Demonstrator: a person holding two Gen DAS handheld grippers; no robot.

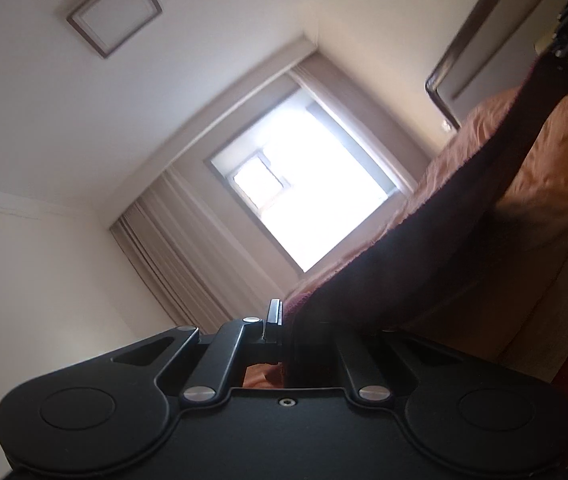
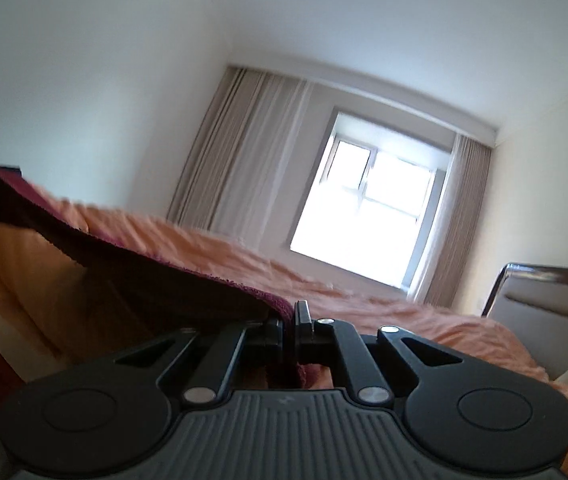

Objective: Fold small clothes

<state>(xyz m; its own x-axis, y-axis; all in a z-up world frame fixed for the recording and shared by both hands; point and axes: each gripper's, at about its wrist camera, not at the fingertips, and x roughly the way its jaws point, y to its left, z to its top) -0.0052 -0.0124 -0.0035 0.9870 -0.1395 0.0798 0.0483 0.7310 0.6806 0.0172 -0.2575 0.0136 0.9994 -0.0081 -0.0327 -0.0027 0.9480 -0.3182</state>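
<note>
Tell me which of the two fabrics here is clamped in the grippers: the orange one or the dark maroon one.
The dark maroon cloth. Both the right gripper and the left gripper are pinched on its edge, lifting it, while the orange bedspread lies spread on the bed beneath.

A bed with a rumpled orange cover; its padded headboard stands right of the window.

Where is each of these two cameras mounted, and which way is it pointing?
Left wrist view: sits on the left tool, tilted up toward the window and ceiling; its fingers pinch the dark red cloth.
Right wrist view: sits on the right tool, facing the window over the orange bed; it pinches the same cloth.
Shared: window, bed, cloth stretched between both tools.
</note>
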